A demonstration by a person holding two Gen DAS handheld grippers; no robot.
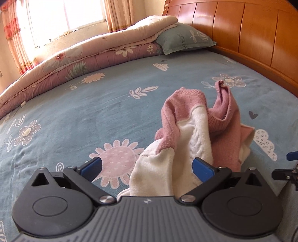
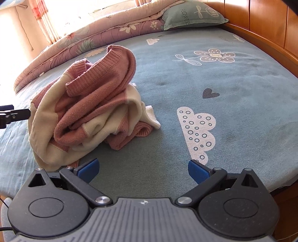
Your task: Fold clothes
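A pink and cream knit sweater [image 1: 197,130] lies crumpled in a heap on the blue patterned bedsheet [image 1: 93,111]. My left gripper [image 1: 147,167] is open, its jaws wide apart, with a cream part of the sweater lying between them. In the right wrist view the sweater [image 2: 89,104] sits to the left of my right gripper [image 2: 143,168], which is open and empty over bare sheet [image 2: 232,89]. The sweater's near edge lies just beyond the right gripper's left finger [image 2: 88,167].
A folded floral quilt [image 1: 74,61] runs along the far side of the bed, with a grey-green pillow [image 1: 184,40] at its end. A wooden headboard [image 1: 251,37] borders the right. A curtained window [image 1: 61,16] is behind. The bed's near edge [image 2: 279,188] shows at right.
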